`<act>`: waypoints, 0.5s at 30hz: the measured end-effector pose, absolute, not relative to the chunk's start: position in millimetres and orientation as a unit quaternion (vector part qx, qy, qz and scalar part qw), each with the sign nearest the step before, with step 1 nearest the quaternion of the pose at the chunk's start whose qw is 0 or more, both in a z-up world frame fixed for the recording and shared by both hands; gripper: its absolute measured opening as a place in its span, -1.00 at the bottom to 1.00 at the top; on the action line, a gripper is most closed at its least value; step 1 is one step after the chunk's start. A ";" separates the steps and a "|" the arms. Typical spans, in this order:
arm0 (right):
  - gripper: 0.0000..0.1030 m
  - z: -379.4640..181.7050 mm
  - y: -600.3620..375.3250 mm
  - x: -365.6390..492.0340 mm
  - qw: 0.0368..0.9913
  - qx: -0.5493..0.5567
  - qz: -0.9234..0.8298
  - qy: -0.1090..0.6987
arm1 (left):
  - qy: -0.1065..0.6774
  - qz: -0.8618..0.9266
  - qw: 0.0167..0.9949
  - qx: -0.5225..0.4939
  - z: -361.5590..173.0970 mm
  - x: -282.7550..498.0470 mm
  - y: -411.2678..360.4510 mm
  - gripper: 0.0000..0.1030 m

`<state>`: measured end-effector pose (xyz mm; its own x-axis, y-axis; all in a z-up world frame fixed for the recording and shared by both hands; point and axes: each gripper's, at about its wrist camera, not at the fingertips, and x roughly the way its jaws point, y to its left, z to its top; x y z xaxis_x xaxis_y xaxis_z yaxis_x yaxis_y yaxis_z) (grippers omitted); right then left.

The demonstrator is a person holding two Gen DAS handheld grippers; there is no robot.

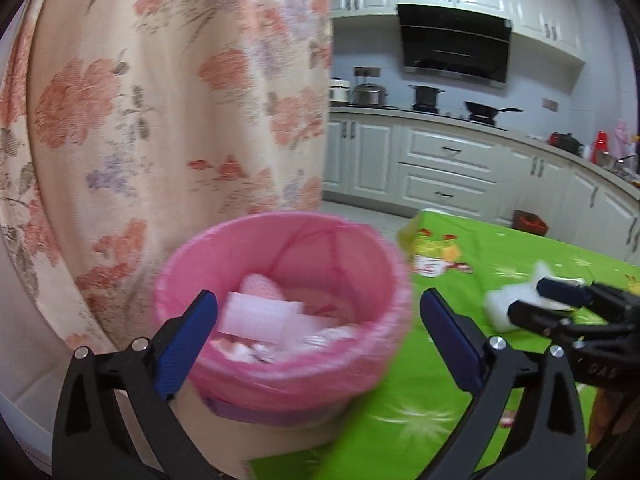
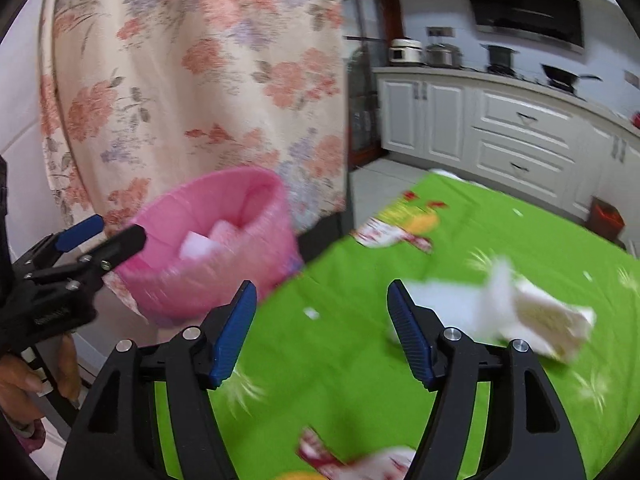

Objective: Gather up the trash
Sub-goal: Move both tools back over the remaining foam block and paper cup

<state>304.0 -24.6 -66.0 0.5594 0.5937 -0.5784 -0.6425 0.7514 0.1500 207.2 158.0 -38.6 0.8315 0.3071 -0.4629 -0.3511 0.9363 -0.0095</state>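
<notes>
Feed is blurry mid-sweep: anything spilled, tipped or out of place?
The pink-lined bin stands upright, trash inside. Crumpled white paper and a tiny white scrap lie loose on the green tablecloth. Nothing spilled.

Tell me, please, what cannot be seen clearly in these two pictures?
- Contents of the pink-lined bin: left wrist view, motion blur; only pale scraps show.
- White trash on the green tablecloth: right wrist view, white trash smeared; its kind is unclear.
- Bin base: both views, hidden by gripper fingers.
- Whether the right gripper touches the white trash: left wrist view, blurred.
</notes>
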 end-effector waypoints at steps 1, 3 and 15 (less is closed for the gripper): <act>0.26 -69.0 -34.1 303.8 0.884 -0.034 0.342 0.316 | 0.235 0.163 0.957 -0.048 -39.8 209.1 151.5 0.91; 0.26 -76.1 -57.1 303.4 0.890 -0.023 0.318 0.326 | 0.244 0.139 0.959 -0.043 -45.1 214.0 131.0 0.90; 0.26 -99.3 -148.4 313.9 0.912 0.012 0.215 0.348 | 0.295 0.058 0.954 -0.001 -78.4 234.2 58.1 0.90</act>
<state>313.9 -148.4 -99.3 0.6650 0.4010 -0.6301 -0.3848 0.9070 0.1711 234.2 58.1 -78.4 0.8194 0.1094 -0.5626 -0.1107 0.9933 0.0319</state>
